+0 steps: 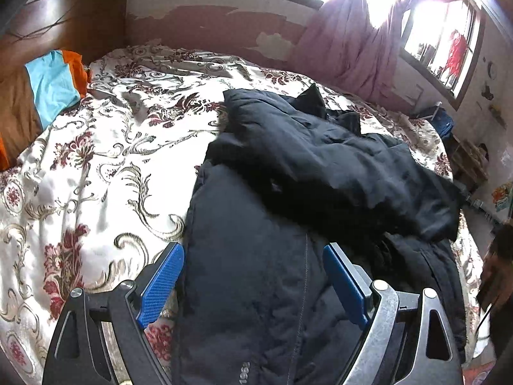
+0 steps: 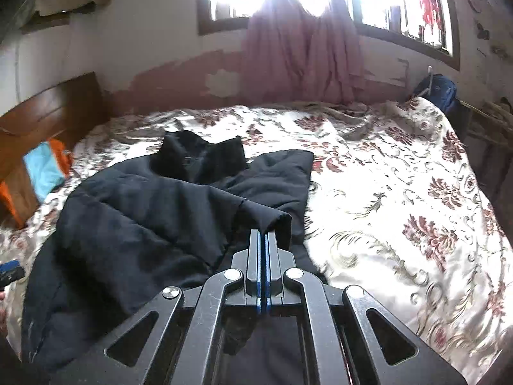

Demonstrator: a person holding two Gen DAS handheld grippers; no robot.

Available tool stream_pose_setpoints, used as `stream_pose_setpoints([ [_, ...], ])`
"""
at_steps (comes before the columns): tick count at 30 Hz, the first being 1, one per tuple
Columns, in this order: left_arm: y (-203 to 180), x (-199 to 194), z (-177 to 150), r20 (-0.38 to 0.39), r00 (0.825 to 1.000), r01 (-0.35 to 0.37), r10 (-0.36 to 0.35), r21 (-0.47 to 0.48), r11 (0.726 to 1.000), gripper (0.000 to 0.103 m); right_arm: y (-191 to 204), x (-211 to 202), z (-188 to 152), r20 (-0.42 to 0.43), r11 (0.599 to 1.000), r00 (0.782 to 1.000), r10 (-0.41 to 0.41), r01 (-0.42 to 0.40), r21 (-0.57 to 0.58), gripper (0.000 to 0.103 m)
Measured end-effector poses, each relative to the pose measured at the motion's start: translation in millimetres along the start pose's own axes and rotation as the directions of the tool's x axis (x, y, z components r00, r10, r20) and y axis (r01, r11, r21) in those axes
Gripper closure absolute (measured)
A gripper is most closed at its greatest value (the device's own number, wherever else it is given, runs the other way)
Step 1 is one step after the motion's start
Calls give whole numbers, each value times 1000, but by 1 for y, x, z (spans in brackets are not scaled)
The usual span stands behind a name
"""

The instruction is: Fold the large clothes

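Note:
A large black padded jacket lies rumpled on a floral bedspread, collar toward the far wall. In the left wrist view my left gripper hovers open over the jacket's near part, blue pads wide apart and nothing pinched. In the right wrist view the same jacket spreads to the left, and my right gripper is shut on a lifted fold of its right edge, which drapes over the fingertips.
A wooden headboard stands at the left with blue and orange cloth beside it. Pink curtains hang under bright windows on the far wall. The bedspread lies bare right of the jacket. A blue bag sits past the bed's far right corner.

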State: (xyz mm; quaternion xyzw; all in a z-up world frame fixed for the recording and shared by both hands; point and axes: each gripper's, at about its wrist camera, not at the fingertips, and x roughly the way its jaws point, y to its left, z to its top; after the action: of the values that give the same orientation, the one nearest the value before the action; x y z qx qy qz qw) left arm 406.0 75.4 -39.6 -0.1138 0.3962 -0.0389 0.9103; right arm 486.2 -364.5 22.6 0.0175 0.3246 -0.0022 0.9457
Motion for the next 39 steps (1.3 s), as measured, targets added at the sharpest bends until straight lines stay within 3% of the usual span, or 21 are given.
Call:
stream_pose_setpoints([
  [3, -3, 10, 10, 7, 999, -37, 37, -1, 999, 15, 3, 29, 2, -73, 999, 997, -26, 24, -26, 100],
  [6, -8, 27, 31, 16, 999, -37, 37, -7, 999, 15, 14, 43, 0, -72, 997, 997, -41, 36, -64, 97],
  [12, -44, 67, 77, 50, 999, -5, 1, 66, 998, 15, 57, 67, 1, -98, 985, 988, 121, -132, -113, 89],
  [16, -82, 99, 96, 42, 999, 4, -11, 151, 989, 15, 79, 97, -4, -193, 952, 945, 262, -286, -110, 89],
  [19, -107, 127, 99, -9, 1000, 13, -11, 216, 976, 15, 88, 120, -15, -258, 938, 925, 280, -321, -131, 89],
  [22, -120, 150, 92, -39, 999, -10, 23, 295, 956, 13, 87, 138, -31, -298, 931, 909, 292, -342, -131, 89],
  [27, -138, 173, 71, -30, 991, -101, 133, 488, 867, 8, 84, 154, -45, -315, 923, 890, 330, -374, -88, 89],
  [34, -140, 190, 71, -87, 981, -107, 174, 506, 856, 6, 82, 164, -49, -316, 919, 883, 346, -386, -73, 89],
  [37, -136, 189, 74, -90, 985, -85, 149, 498, 863, 4, 76, 166, -37, -351, 913, 858, 374, -408, -23, 87],
  [39, -131, 184, 85, -168, 984, 33, 54, 473, 881, 2, 70, 163, -25, -379, 905, 836, 397, -425, 12, 68],
])
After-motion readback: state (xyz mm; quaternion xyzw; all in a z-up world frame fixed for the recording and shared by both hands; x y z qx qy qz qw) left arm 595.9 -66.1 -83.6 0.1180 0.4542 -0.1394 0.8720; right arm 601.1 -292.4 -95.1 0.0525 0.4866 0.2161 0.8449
